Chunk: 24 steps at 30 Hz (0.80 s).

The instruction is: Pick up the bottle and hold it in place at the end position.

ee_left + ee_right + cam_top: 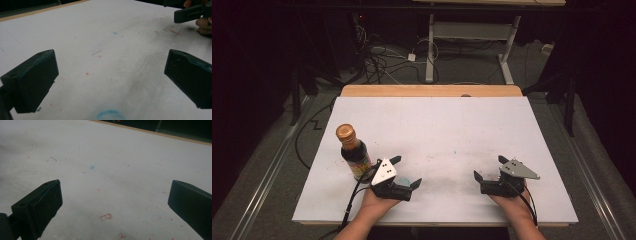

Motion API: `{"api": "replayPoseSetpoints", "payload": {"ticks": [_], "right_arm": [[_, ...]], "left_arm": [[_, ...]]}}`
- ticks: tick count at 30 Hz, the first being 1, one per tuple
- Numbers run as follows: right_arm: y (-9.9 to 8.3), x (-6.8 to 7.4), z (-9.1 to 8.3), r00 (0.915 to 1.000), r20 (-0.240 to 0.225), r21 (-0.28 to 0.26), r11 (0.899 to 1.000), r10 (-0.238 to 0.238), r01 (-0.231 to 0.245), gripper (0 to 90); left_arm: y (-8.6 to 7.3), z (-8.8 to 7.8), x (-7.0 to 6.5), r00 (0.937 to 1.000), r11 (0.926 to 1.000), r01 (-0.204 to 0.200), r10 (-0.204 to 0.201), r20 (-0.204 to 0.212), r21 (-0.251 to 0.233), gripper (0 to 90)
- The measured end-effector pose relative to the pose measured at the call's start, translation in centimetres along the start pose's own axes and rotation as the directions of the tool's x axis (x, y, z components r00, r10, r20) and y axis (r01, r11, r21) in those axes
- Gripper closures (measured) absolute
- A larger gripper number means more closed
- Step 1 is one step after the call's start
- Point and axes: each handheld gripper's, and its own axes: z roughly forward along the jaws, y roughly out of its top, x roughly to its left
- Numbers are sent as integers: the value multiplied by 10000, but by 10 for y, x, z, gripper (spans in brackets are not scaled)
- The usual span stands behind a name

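A dark sauce bottle [353,151] with a gold cap and a red and yellow label stands upright on the white table top [437,130] at the near left. Just to its right my left gripper [406,171] rests low over the table, jaws wide open with nothing between them. In the left gripper view the left gripper [110,77] frames bare, smudged table. My right gripper [490,167] sits at the near right, open and empty. In the right gripper view the right gripper [115,202] looks over bare table with small red marks.
The table's wooden far edge [432,90] borders a dark floor with cables [382,60] and a white desk frame [472,40]. A cable [354,197] trails from the left gripper over the near edge. The other hand's jaw [190,13] shows far off in the left gripper view.
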Motion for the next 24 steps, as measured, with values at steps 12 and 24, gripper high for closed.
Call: {"api": "replayPoseSetpoints", "payload": {"ticks": [12, 24], "right_arm": [[0, 1, -1, 9999, -16, -123, 9999, -117, 117, 1], [2, -2, -2, 9999, -85, -171, 9998, 57, -59, 1]], "left_arm": [[1, 1, 3, 9996, 9998, 123, -127, 258, 137, 0], [6, -14, -5, 9971, 9995, -200, 180, 745, 263, 0]]}}
